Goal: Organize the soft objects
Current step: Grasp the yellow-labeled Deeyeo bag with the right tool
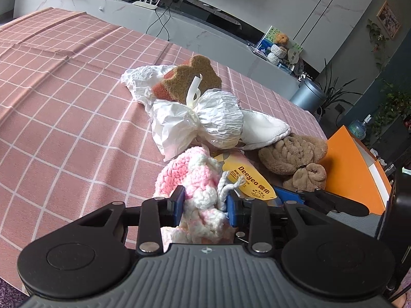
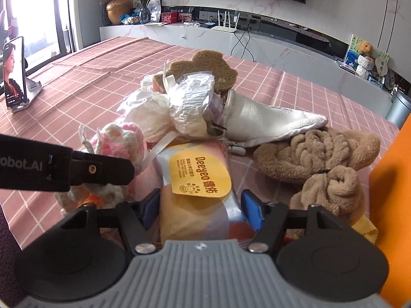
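A pink-and-white knitted piece [image 1: 187, 179] lies at the near end of a heap of soft things. My left gripper [image 1: 205, 205] is shut on it, both blue pads pressed into the yarn. From the right wrist view one of its black fingers [image 2: 102, 170] crosses the knit [image 2: 123, 138]. A tissue packet with a yellow Deeyeo label [image 2: 197, 177] lies lengthwise between the pads of my right gripper [image 2: 201, 208], which touch both its sides. Behind are a knotted white plastic bag [image 1: 200, 123], a brown bear-shaped sponge [image 1: 195, 77], a white cloth [image 2: 269, 123] and brown plush towels [image 2: 316, 151].
Everything rests on a pink checked tablecloth [image 1: 64, 102]. An orange box [image 2: 393, 205] stands close at the right edge. A phone on a stand [image 2: 14, 74] is at the far left. A white media shelf with a router [image 2: 224, 28] runs behind the table.
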### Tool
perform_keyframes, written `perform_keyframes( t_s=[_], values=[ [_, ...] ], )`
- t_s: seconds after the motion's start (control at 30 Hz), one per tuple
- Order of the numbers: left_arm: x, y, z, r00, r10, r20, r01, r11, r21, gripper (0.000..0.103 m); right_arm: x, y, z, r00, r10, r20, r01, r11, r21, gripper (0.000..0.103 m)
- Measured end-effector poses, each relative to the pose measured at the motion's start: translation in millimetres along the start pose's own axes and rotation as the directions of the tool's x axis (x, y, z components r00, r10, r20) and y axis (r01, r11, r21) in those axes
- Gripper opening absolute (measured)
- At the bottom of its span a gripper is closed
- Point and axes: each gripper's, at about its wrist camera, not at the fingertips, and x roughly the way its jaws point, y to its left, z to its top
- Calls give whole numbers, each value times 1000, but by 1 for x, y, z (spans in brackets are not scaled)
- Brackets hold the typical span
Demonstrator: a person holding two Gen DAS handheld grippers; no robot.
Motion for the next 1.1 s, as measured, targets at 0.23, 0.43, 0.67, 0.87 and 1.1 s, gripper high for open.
perform_keyframes(
  t_s=[0.23,0.43,0.67,0.87,1.1],
  values=[
    [1,2,0,1000,-12,-2,12,1000,-8,37,0,6,-3,1000,-2,-2,2,999,-38,59],
    [3,-1,-1,1000,-8,0,8,1000,1,37,-4,14,-2,1000,-9,6,9,994,-105,44],
    [1,-4,-3,1000,-1,14,1,1000,12,37,-20,10,2,1000,-6,16,7,997,-77,39],
    [-7,-2,-2,999,3,36,-3,1000,0,36,-52,5,4,999,-2,47,4,999,-47,40],
    [-22,-5,-2,998,2,68,-2,1000,8,35,-94,-1,2,993,-11,113,10,1000,12,40]
  ],
)
